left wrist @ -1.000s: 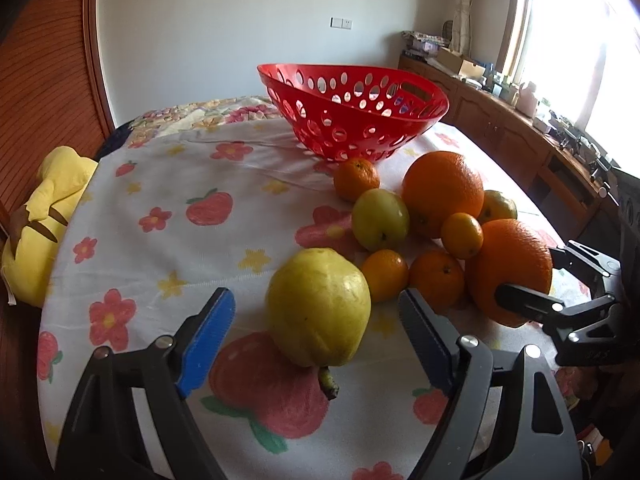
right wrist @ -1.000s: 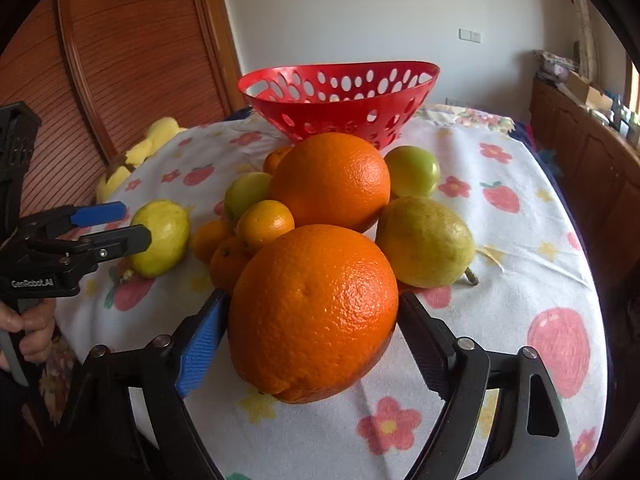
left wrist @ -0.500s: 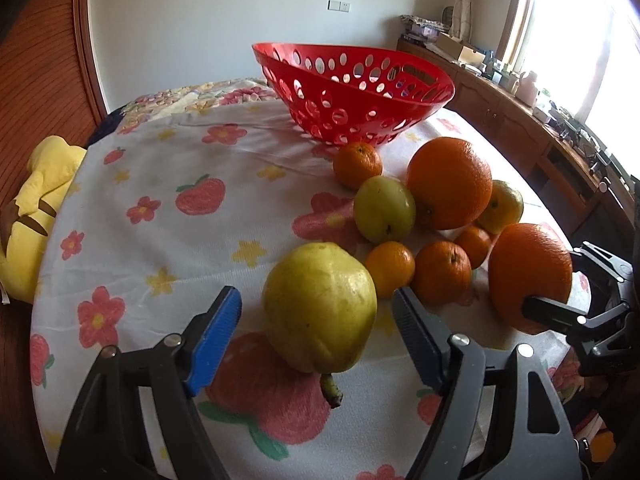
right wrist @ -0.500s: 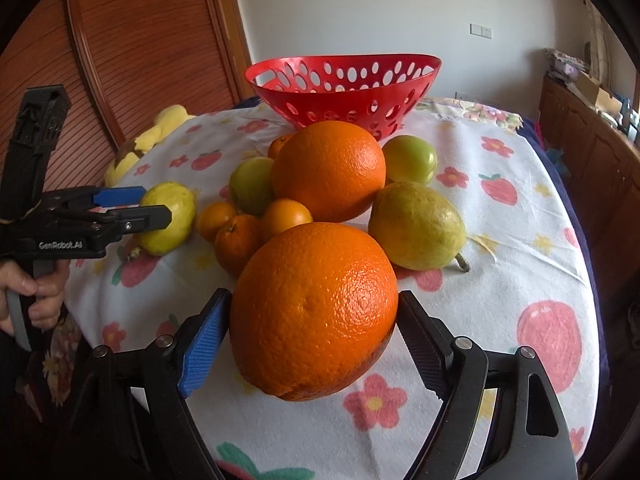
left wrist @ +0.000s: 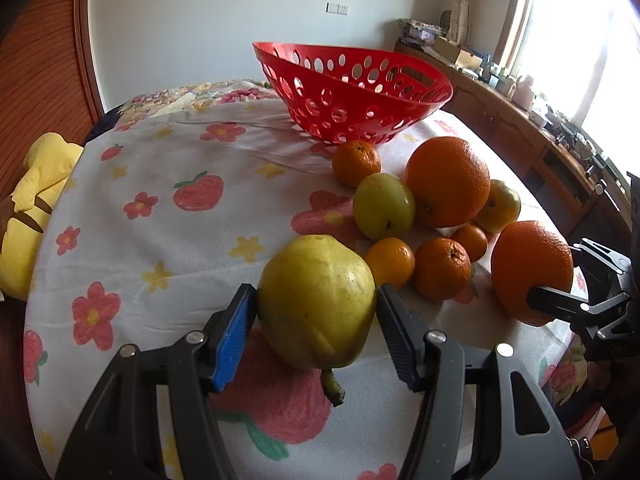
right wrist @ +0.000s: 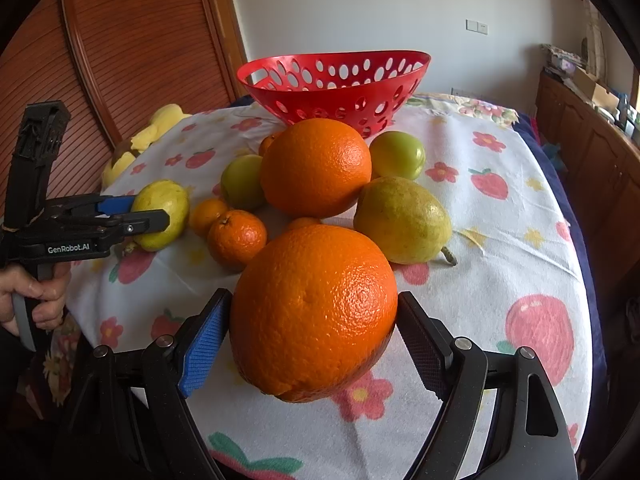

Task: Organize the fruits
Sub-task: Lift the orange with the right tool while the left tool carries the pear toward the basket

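- Left wrist view: my left gripper [left wrist: 316,312] has just been closing its jaws, and both pads now sit against the sides of the yellow pear [left wrist: 316,300], which rests on the flowered cloth [left wrist: 168,240] over the counter, stem end towards me.
- Just beyond the pear lies the fruit cluster: a small tangerine [left wrist: 390,262] almost touching it, another tangerine [left wrist: 442,268] beside that, a green fruit [left wrist: 383,211] and a big orange [left wrist: 448,182] behind.
- The red basket [left wrist: 352,92] stands at the far side of the cloth, holding nothing that I can see (its inside is only partly visible).
- At the right edge I see my right gripper [left wrist: 560,280] gripping a large orange [left wrist: 530,268].
- Right wrist view: the right gripper [right wrist: 312,320] has its jaws closed on the large orange [right wrist: 314,312], blue pad on one side and black pad on the other; the orange looks raised a little off the cloth [right wrist: 500,240], though I cannot be sure.
- Behind it are a second pear [right wrist: 402,220], the other big orange [right wrist: 316,168] and the red basket [right wrist: 334,88] at the back.
- To the left, a hand [right wrist: 30,296] holds the left gripper [right wrist: 148,212], its jaws clamped on the yellow pear [right wrist: 164,210].
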`<state>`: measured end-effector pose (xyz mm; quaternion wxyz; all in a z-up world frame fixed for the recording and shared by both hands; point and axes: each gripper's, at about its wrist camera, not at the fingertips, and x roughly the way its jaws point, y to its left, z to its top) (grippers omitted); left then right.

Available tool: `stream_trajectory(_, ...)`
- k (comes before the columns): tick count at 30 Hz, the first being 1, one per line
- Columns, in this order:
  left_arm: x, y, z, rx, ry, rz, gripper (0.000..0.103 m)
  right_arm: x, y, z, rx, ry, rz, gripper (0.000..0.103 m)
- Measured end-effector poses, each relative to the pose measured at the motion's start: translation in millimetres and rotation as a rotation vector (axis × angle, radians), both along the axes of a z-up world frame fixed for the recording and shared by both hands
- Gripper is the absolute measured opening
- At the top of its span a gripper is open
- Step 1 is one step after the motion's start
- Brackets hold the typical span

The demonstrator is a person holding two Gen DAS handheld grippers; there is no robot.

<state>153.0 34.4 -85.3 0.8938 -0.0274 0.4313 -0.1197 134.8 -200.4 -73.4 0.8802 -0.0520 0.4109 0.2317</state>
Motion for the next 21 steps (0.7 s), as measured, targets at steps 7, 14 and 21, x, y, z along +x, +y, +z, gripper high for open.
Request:
stream_trajectory(7, -6, 3, 18, -0.017, -0.056, -0.009, 0.06, 2, -9, 2, 0.004, -0.004, -0.014, 0.084)
stream_trajectory(14, -7, -4, 47, -0.024, -0.119, -0.042, 0.06, 2, -17, 17, 0.031, -0.031, -0.02, 0.084)
stream_trajectory(21, 6, -12, 79, -0.022, -0.182, -0.077, 0.06, 12, -17, 47, 0.056, -0.088, -0.002, 0.084)
